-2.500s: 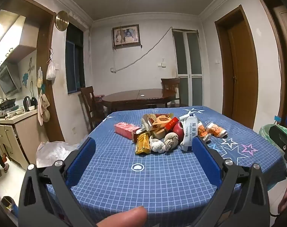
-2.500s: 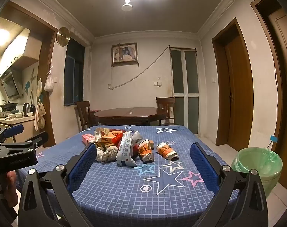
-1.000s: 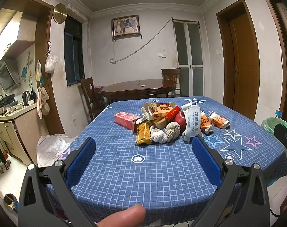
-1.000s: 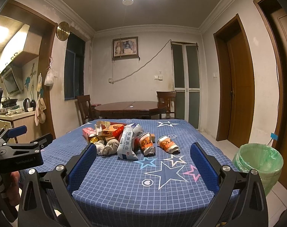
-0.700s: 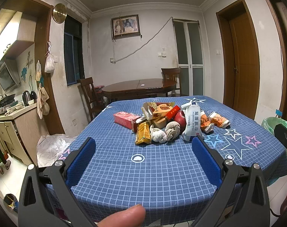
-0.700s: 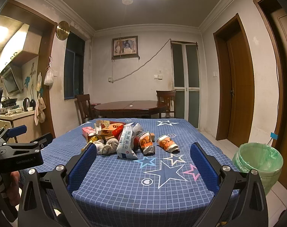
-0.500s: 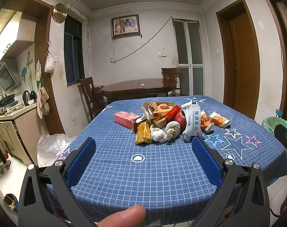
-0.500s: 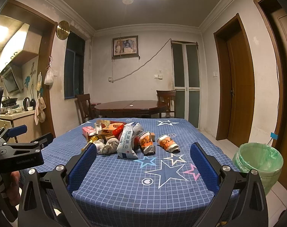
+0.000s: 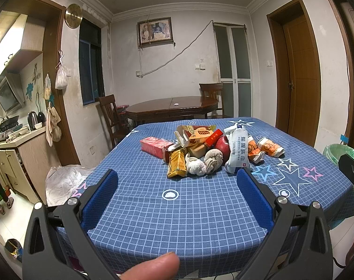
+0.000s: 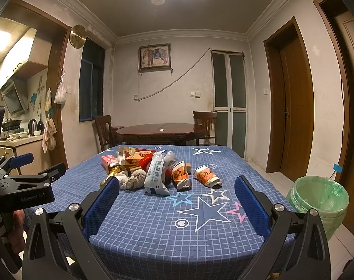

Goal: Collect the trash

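Crinkly plastic and paper mostly, the trash pile (image 9: 207,151) mid-table looks light and squashy, so I'd pinch the wipes pack (image 10: 156,175) across its middle; left gripper (image 9: 177,187) and right gripper (image 10: 177,194) both spread wide, empty.

Left gripper (image 9: 177,179) pitched up; trash pile (image 9: 207,149) lower.
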A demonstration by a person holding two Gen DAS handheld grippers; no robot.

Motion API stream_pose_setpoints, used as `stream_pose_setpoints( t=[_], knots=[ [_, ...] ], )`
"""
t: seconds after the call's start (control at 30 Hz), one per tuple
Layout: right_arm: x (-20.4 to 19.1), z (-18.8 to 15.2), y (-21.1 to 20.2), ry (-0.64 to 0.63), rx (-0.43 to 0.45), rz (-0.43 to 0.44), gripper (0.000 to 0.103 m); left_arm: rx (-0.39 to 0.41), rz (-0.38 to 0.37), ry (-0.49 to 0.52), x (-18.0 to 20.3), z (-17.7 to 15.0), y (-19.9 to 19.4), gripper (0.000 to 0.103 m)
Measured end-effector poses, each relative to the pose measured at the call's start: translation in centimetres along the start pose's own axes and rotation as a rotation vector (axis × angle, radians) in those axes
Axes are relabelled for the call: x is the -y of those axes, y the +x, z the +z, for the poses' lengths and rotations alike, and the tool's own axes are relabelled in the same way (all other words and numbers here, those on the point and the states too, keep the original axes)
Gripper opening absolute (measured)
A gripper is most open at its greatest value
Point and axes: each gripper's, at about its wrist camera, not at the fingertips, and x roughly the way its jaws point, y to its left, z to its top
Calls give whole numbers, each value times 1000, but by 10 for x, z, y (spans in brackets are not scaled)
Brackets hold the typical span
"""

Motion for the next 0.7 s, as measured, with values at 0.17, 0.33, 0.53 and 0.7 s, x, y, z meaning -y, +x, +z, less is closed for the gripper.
stream_pose_setpoints(
  t=[0.17,0.33,0.53,0.7],
  knots=[
    [0,0,1,0,-4,1,99,0,1,-1,0,0,0,98],
    [-1,-2,1,-2,-6,0,99,-1,0,0,0,0,0,98],
    [0,0,4,-2,-14,-2,99,-4,0,0,0,-1,1,98],
    [1,0,4,-3,-18,-2,99,-12,0,0,-1,-6,2,98]
  ],
)
